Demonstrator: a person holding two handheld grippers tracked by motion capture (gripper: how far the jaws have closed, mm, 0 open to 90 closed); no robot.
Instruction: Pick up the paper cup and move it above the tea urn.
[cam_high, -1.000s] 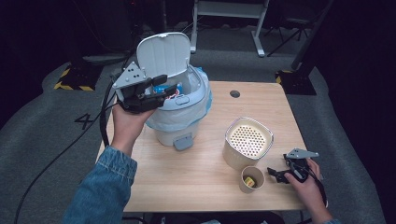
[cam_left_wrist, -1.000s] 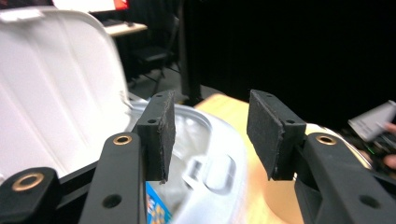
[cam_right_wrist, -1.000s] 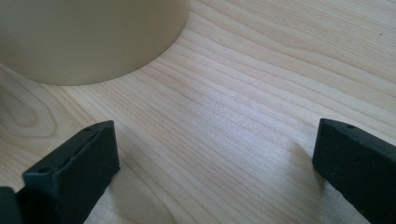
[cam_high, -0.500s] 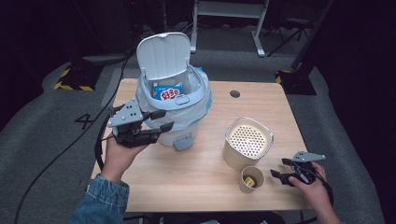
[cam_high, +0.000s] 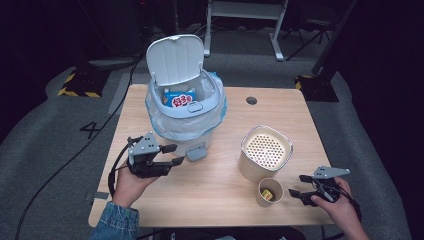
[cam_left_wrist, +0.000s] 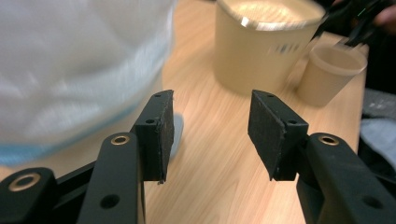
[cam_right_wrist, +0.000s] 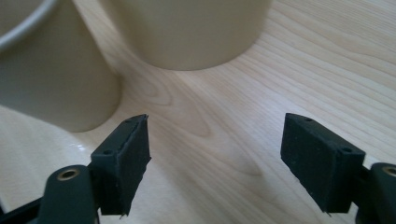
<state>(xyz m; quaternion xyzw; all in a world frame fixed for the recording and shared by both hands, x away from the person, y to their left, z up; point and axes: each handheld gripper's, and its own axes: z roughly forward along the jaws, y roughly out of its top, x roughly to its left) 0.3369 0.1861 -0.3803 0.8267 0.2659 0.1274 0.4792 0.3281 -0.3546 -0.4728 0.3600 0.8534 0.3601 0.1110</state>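
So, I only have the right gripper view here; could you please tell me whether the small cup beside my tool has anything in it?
Observer: Yes, the high view looks down into the cup, and a small yellow thing lies at its bottom.
Operator: Thank you. Is the bigger tub behind it open on top?
Observer: No, the tub carries a top dotted with holes.
Operator: And where is the left tool, please?
Observer: The left tool is open and holds nothing, low beside the bin, whose lid stands up.
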